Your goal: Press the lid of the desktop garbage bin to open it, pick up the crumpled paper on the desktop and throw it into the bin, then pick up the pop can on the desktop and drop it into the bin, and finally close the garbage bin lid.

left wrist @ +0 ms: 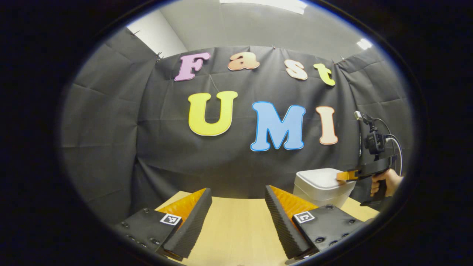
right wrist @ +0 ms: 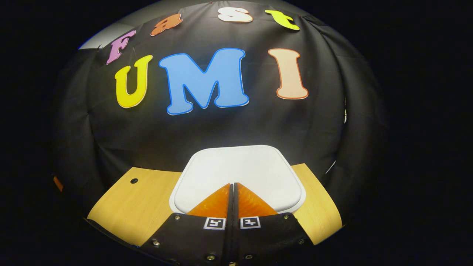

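Pressing with closed right gripper (right wrist: 233, 184) on bin lid (right wrist: 240, 166), left gripper (left wrist: 238, 207) open; off-centre push risked tipping bin.

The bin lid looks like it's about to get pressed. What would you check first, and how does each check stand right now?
1. Bin lid down flat, ready for pressing: ok.
2. Right gripper shut, fingers together to act as one pusher: ok.
3. Right gripper over the lid: ok; tips sit above its near half. Touching it yet: cannot tell.
4. Left gripper open and out of the way: ok, it hangs over bare table, beside the bin.
5. Lid free of objects on top: ok.
6. Crumpled paper and can located for later: cannot tell.
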`<state>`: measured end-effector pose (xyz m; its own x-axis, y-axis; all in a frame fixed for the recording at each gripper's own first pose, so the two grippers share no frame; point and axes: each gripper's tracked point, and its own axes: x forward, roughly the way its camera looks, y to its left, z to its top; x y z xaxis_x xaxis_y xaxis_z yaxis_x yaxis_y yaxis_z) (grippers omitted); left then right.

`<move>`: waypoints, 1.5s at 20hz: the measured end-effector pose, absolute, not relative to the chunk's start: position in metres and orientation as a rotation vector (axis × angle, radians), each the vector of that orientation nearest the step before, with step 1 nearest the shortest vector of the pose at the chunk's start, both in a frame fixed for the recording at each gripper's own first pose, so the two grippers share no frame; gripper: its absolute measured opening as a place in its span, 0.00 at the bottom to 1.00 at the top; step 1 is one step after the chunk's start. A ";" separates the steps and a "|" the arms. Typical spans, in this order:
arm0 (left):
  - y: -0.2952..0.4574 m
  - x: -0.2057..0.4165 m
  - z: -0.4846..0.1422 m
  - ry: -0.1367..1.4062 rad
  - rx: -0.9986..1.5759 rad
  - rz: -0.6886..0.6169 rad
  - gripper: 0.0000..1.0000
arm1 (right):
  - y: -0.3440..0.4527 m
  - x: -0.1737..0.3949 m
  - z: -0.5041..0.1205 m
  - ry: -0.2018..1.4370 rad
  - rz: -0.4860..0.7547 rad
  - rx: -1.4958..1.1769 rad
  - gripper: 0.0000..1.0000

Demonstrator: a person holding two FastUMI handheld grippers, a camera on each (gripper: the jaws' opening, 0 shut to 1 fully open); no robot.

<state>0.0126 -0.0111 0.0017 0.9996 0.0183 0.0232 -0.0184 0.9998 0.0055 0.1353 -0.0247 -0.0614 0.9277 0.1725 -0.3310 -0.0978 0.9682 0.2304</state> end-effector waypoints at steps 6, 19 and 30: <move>-0.009 0.017 0.002 -0.024 0.011 0.031 0.96 | -0.026 0.148 -0.015 0.235 0.136 0.245 0.00; 0.013 0.023 -0.002 -0.011 -0.037 0.085 0.94 | -0.039 0.208 0.084 -0.038 0.032 0.168 0.00; 0.026 0.027 0.001 -0.010 -0.021 0.105 0.96 | -0.048 0.216 0.109 -0.124 -0.038 0.151 0.00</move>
